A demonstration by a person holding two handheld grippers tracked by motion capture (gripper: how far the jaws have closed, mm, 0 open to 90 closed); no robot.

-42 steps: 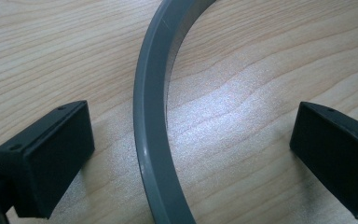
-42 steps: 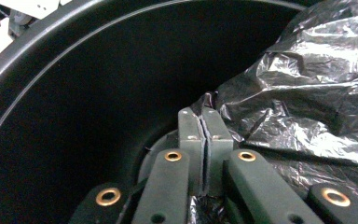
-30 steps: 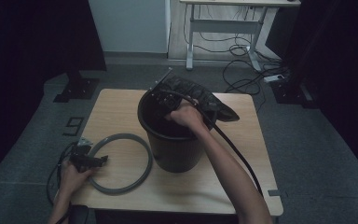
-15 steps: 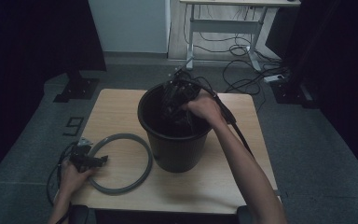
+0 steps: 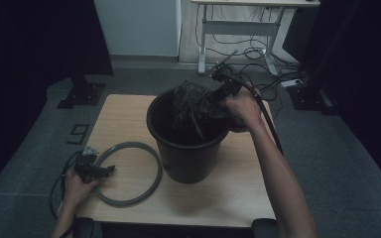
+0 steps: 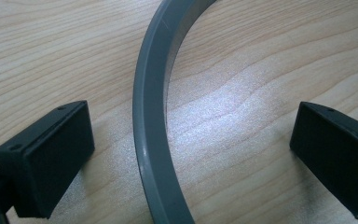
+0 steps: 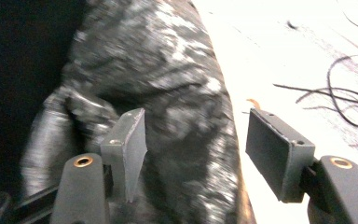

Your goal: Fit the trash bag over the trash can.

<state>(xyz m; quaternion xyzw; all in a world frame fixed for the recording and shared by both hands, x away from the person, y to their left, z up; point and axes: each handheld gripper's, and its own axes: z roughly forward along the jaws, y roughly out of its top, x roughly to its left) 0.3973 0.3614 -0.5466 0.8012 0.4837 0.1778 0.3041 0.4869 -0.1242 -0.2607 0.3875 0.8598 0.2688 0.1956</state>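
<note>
Reaching over bucket [image 5: 188, 148] rim, right tool [image 5: 217, 97] just opened, black bag [image 5: 191, 101] between jaws, unclamped.

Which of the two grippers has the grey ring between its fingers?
The left gripper, low at the table's left edge: the grey ring runs untouched between its open fingers. The right gripper faces the black bag.

bucket [image 5: 188, 148] mid-table [image 5: 129, 111] | bag [image 5: 191, 101] in bucket | ring [image 5: 129, 173] left of bucket, on table

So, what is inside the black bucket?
A crumpled black plastic bag hangs over the far rim of the black bucket and reaches inside. The bottom is dark, so anything there cannot be seen.
</note>
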